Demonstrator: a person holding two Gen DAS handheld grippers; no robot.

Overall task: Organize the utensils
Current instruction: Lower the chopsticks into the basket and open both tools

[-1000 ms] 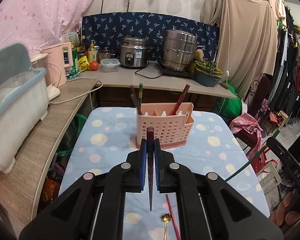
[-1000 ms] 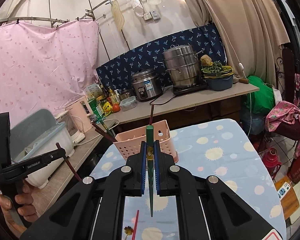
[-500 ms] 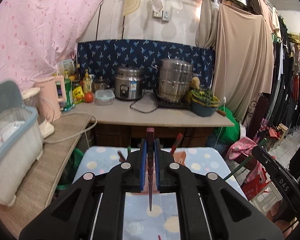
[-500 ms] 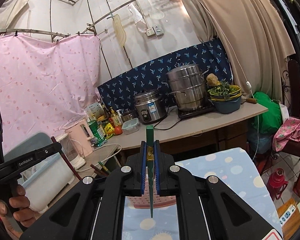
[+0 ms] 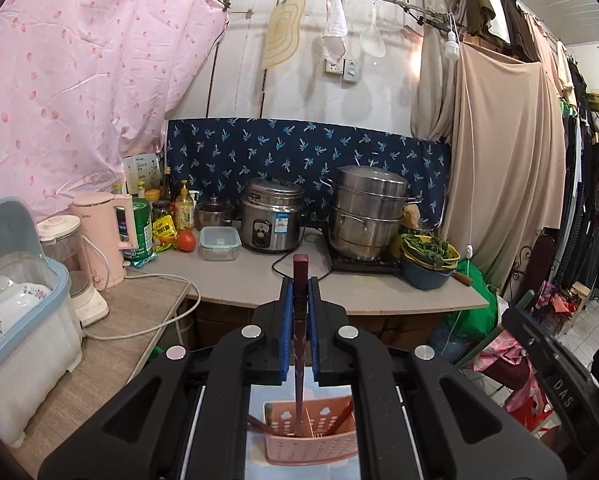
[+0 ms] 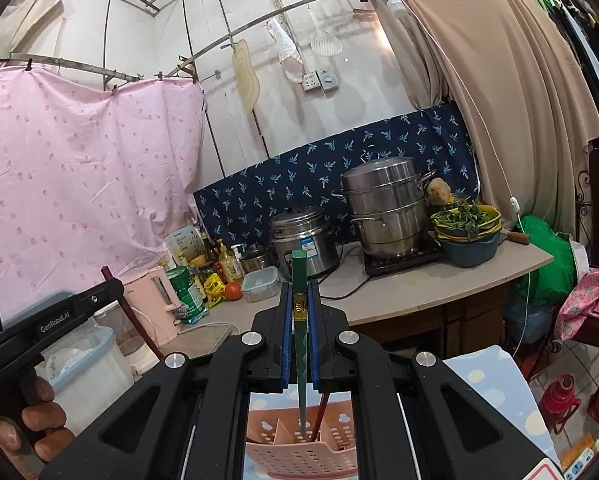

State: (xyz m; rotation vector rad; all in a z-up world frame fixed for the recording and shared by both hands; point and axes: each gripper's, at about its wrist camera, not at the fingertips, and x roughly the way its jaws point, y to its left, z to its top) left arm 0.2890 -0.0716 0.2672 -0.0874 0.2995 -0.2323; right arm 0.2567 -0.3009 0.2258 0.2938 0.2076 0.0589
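Pink Caddy Waiting Under Two Loaded Grippers

Starting left of the pink caddy (image 5: 311,436): left gripper (image 5: 300,312) clamping a dark red chopstick (image 5: 299,344) upright, tip hanging just above, maybe just inside, the caddy's left compartment. Risking a strike on the rim or the divider if lowered off line, tipping the light plastic caddy on the spotted cloth (image 6: 495,376). Also crowding the red sticks already leaning inside, possibly jamming against them.

Moving right of the caddy's centre: right gripper (image 6: 300,312) squeezing a green chopstick (image 6: 299,320), point hovering over the middle divider (image 6: 283,436). Risking a landing on the divider itself, or dropping into the wrong compartment. Letting go too high likely bouncing either stick out onto the cloth.
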